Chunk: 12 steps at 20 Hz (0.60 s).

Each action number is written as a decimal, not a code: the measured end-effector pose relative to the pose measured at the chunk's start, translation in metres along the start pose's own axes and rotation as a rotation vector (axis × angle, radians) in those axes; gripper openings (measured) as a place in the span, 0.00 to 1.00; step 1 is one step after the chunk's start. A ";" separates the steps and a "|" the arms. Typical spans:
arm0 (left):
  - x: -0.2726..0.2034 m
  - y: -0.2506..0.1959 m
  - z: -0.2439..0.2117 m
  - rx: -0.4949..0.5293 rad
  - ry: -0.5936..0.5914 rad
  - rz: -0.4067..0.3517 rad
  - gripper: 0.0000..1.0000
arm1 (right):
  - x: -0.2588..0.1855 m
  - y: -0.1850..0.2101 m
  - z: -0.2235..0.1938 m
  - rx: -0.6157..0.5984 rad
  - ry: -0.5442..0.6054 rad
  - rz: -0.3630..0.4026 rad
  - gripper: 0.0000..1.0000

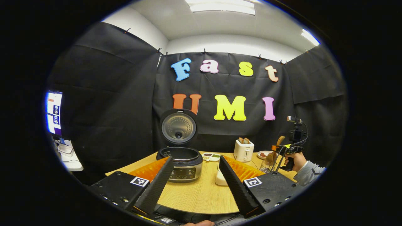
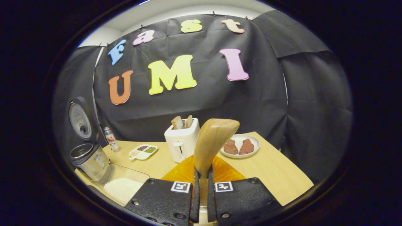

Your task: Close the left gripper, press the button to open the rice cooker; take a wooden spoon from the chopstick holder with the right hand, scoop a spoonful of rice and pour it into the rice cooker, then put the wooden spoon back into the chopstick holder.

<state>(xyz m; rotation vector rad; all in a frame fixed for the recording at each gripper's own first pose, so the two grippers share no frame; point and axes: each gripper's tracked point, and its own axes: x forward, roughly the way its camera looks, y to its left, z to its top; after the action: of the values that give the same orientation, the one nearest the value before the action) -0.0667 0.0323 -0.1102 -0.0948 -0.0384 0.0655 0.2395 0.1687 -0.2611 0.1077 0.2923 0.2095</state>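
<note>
Now the right gripper [image 2: 201, 185] is clamping the wooden spoon [image 2: 213, 141], left fingers [image 1: 157, 185] gaping wide; next it should be scooping from the rice container [image 2: 122, 185].

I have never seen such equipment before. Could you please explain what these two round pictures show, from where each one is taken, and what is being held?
A person holds a two-finger gripper in each hand; a camera rides on each one. The left gripper view looks past the open left gripper at the rice cooker, its lid up, on the wooden table. Farther right, a hand holds the other gripper. The right gripper view shows the right gripper shut on a wooden spoon. Behind stand a toaster with bread, a plate of food and a container of rice.
</note>
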 end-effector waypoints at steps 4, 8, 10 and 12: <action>0.023 0.001 -0.002 0.014 0.025 0.024 0.94 | 0.001 -0.002 -0.015 0.071 0.043 0.026 0.18; 0.048 -0.003 0.004 0.014 0.022 0.043 0.94 | -0.009 -0.030 0.014 -0.019 -0.071 -0.078 0.63; 0.063 -0.011 0.007 -0.010 0.026 0.018 0.95 | -0.025 -0.038 0.037 -0.058 -0.145 -0.104 0.84; 0.082 -0.015 0.009 -0.013 0.039 0.017 0.94 | -0.045 -0.047 0.053 -0.088 -0.195 -0.137 1.00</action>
<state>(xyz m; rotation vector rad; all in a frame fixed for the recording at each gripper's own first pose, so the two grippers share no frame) 0.0152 0.0239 -0.0974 -0.1089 0.0014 0.0806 0.2221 0.1093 -0.2048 0.0204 0.0951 0.0750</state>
